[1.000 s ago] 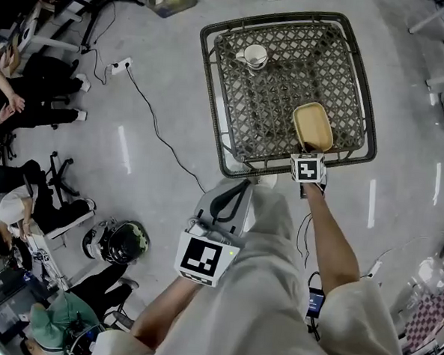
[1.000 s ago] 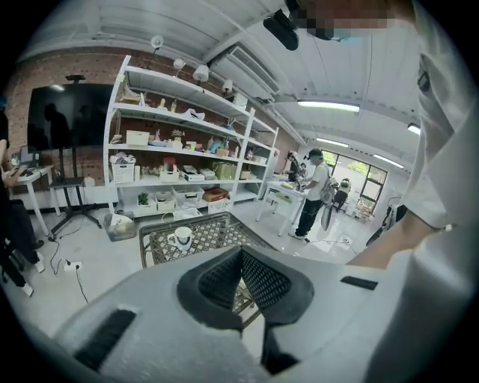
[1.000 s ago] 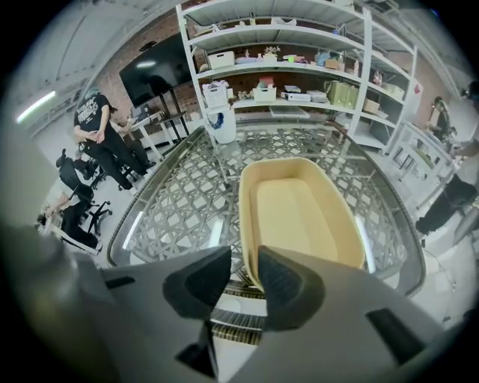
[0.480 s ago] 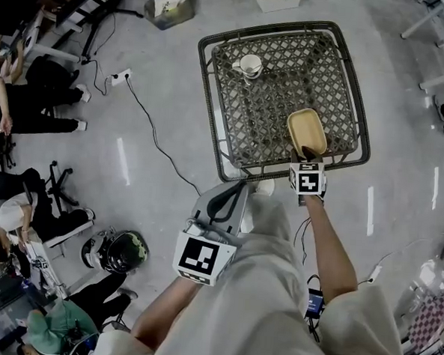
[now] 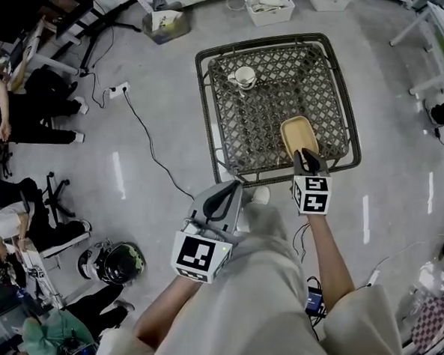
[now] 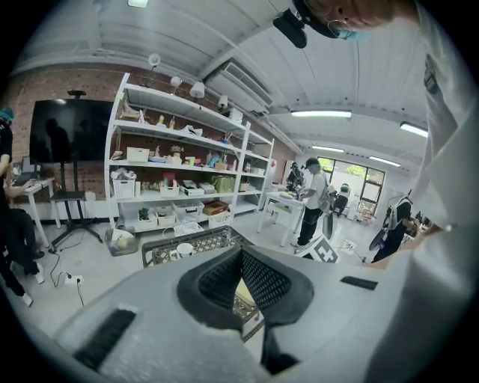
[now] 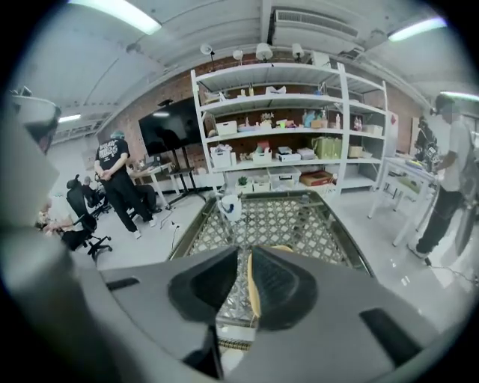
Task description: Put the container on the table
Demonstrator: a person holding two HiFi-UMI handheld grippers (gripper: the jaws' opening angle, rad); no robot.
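Left to right, from the head view: seated people (image 5: pixel 31 112) line the left margin of the grey floor (image 5: pixel 88 165); a power strip (image 5: pixel 116 89) lies near them, its dark cable (image 5: pixel 146 134) running across the floor toward the lower centre; the left gripper (image 6: pixel 241 254), held short of the table's near left corner, has its jaws together at the tips with nothing between them; the square table (image 5: pixel 287 87), a woven lattice top in a dark rim, fills the centre; a white cup (image 5: pixel 245 77) stands upright near its far left corner; the container (image 5: pixel 298 134), a shallow tan tray, lies flat and mouth-up on the lattice by the table's near right edge, well apart from the cup; the right gripper (image 5: pixel 306 154) hovers at the container's near end, its jaws closing with a narrow gap between them; the right gripper view shows the container's rim through that gap, the pads not pressing on it.
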